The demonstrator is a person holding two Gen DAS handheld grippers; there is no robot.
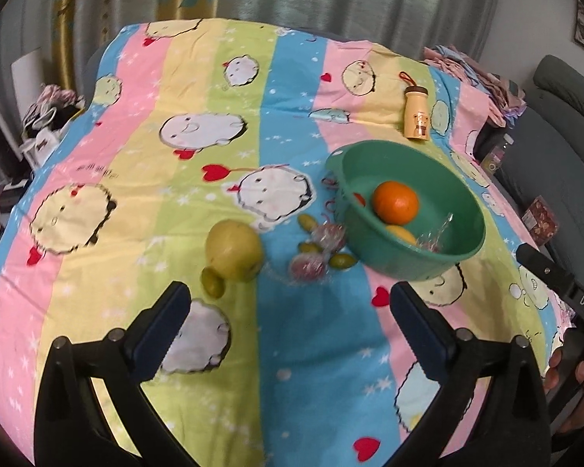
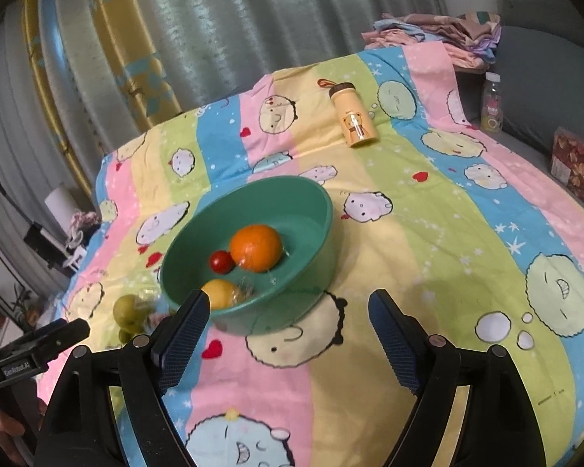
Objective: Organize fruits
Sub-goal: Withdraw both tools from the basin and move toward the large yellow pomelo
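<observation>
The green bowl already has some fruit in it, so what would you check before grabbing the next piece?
1. Left gripper open and empty: ok, jaws wide apart, nothing between them.
2. Right gripper open and empty: ok.
3. Fruit left outside the bowl: ok, a yellow apple and small green fruits lie on the cloth beside it.
4. Room in the bowl: ok, only an orange, a red fruit and a yellow fruit inside.
5. Apple free to grasp: not ok, one green fruit touches it.
6. Wrapped items near the bowl are fruit: cannot tell, too blurred.
</observation>
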